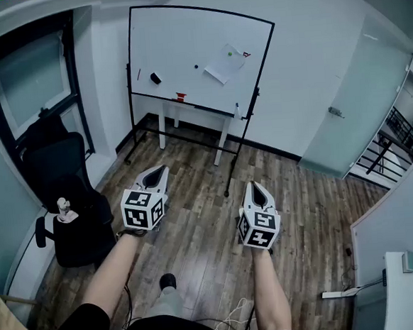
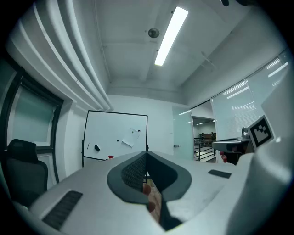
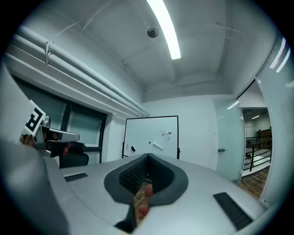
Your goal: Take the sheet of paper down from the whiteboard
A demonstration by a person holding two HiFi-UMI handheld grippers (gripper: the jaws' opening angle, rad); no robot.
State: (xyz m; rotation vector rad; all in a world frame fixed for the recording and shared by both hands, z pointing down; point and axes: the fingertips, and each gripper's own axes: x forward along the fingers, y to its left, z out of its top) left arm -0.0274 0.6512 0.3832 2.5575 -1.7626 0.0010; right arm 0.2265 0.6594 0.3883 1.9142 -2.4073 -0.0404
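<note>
A white sheet of paper hangs tilted at the upper right of the whiteboard, pinned by small magnets. It also shows far off in the left gripper view, as the paper, and in the right gripper view, as the paper. My left gripper and right gripper are held level, well short of the board, both shut with nothing between the jaws. A wide stretch of wooden floor lies between them and the board.
A black eraser, a black magnet and a red object sit on the board. A black office chair stands at the left by the window. A glass door is at the right, cables on the floor near my feet.
</note>
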